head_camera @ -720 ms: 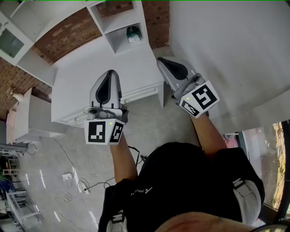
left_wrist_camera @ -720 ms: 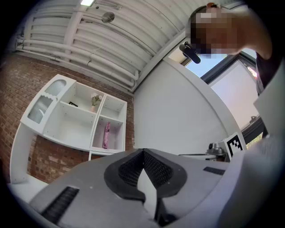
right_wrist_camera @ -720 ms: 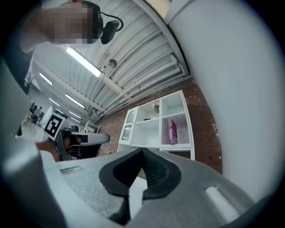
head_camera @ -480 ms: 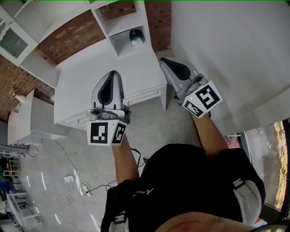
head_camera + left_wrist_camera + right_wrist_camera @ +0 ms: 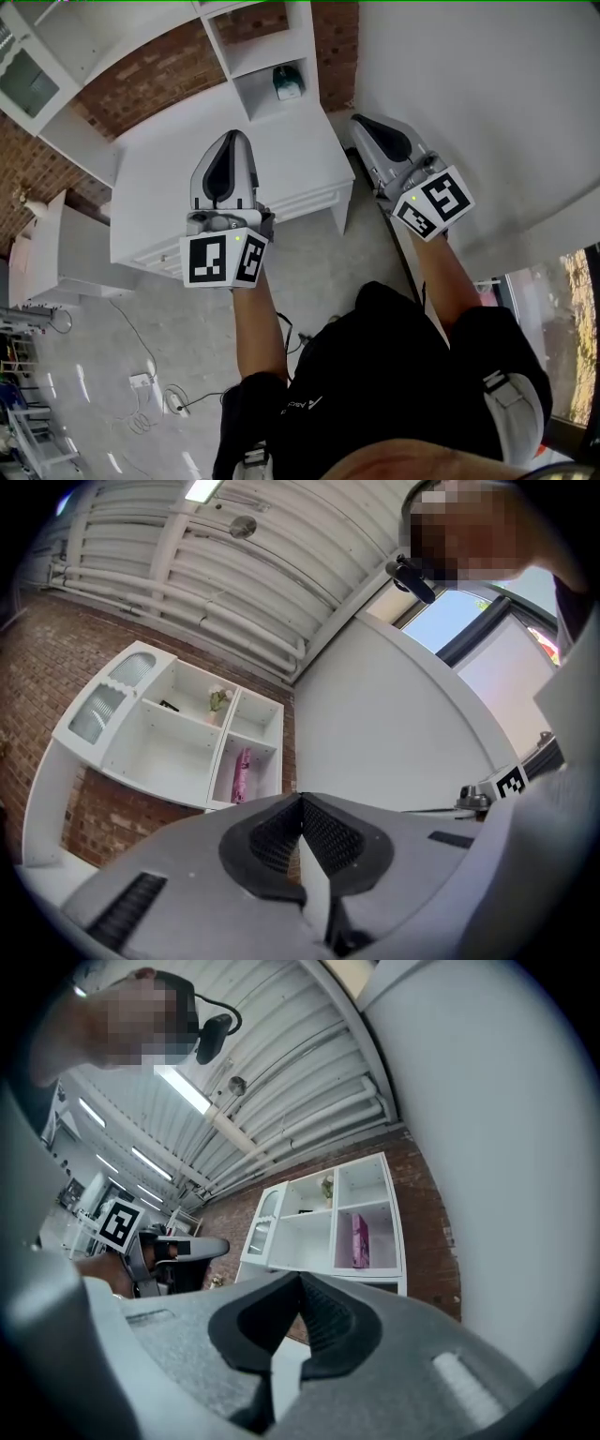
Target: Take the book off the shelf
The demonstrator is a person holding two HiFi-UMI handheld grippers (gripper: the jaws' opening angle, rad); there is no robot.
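Observation:
A pink book (image 5: 241,775) stands upright in the lower right compartment of a white wall shelf (image 5: 169,761); it is also in the right gripper view (image 5: 359,1240). From the head view only a small dark-and-white shape (image 5: 288,83) shows in that compartment. My left gripper (image 5: 232,134) hangs over the white desk (image 5: 159,178), pointing at the shelf, well short of it. Its jaws are shut on nothing (image 5: 301,799). My right gripper (image 5: 359,119) is beside the desk's right end, near the white wall. Its jaws meet at the tips, empty (image 5: 300,1277).
A small plant (image 5: 217,699) sits in the compartment above the book. The shelf hangs on a brick wall (image 5: 150,75) above the desk. A white wall (image 5: 469,84) runs close along the right. A low white cabinet (image 5: 56,253) and floor cables (image 5: 150,384) lie to the left.
Both grippers and the person have drifted a little toward the desk and shelf; the right gripper has shifted to the right. Both jaws remain shut.

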